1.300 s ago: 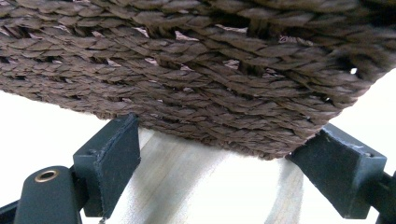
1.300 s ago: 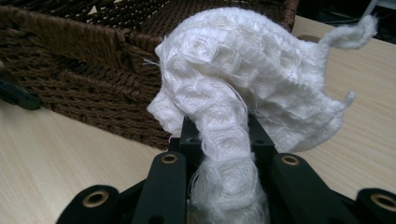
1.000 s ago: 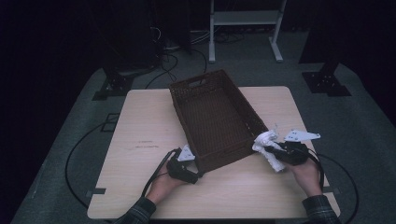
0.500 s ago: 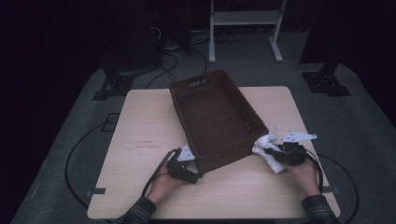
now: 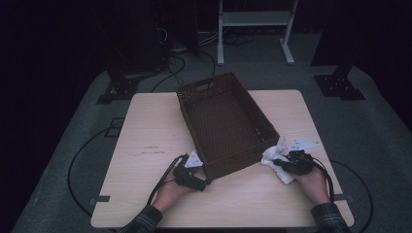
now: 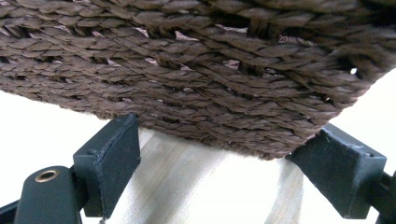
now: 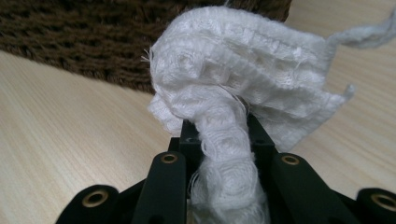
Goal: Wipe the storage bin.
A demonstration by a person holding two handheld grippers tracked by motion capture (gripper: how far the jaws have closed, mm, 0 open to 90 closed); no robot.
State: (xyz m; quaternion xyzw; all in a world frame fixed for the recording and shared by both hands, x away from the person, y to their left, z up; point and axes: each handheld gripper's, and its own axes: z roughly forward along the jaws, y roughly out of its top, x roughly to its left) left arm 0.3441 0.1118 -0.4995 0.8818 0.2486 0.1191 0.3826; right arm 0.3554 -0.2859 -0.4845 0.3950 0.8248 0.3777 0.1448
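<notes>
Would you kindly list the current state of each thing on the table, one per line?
Basket: empty, upright, near corner between the left gripper's fingers.
White cloth: bunched, clamped by the right gripper.
Left gripper: fingers wide apart at the basket corner.
Right gripper: shut on the cloth.

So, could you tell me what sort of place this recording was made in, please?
Probably a lab or studio set up for recording. A lone wooden table stands on grey carpet among dark surroundings, cables trail across the floor behind it, and black stand bases and a white frame ring the table.
</notes>
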